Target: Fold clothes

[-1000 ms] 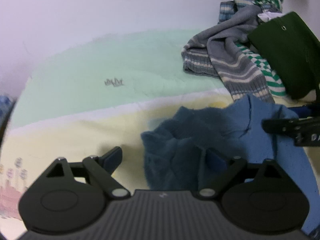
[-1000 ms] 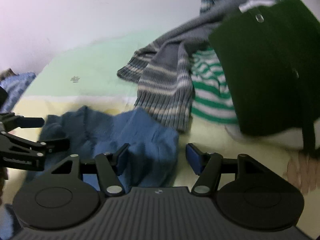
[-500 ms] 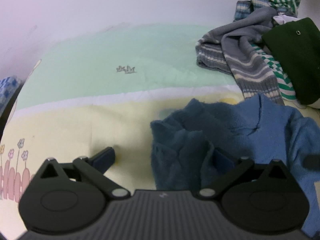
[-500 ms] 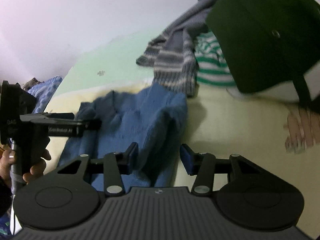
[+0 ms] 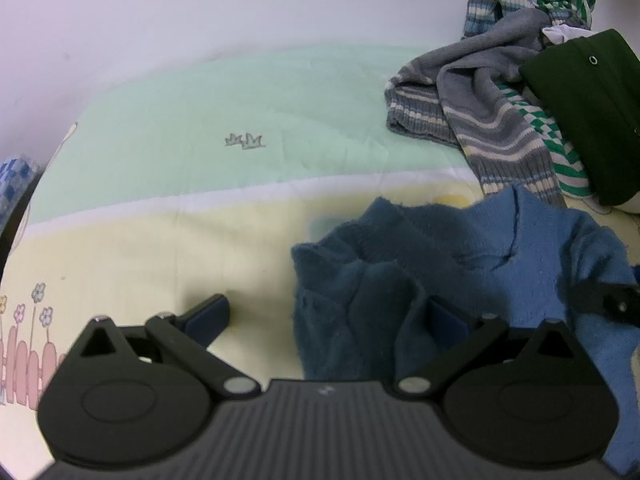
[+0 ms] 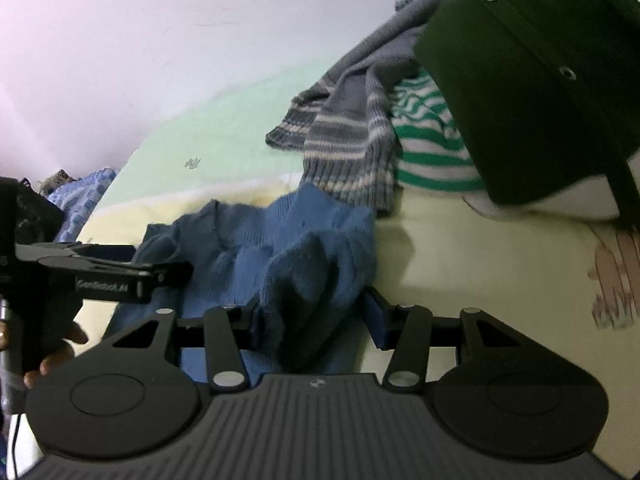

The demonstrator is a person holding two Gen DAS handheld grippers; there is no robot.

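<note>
A printed bedsheet [image 5: 168, 160] — mint band, pale yellow band — below a white wall [image 5: 200, 12].

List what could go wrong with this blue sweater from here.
1. The blue sweater lies bunched between the right gripper's pads, so closing may pinch several layers rather than one edge.
2. The striped grey sweater touches its far edge and could drag along.
3. The left gripper is wide open, with only part of the cloth between its fingers.

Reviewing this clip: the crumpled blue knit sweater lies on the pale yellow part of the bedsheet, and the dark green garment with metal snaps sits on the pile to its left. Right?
Not quite. The dark green garment with metal snaps sits on the pile to the right of the crumpled blue knit sweater, not the left; the right wrist view shows it, and the left wrist view agrees. The sweater does lie on the pale yellow part of the bedsheet.
</note>
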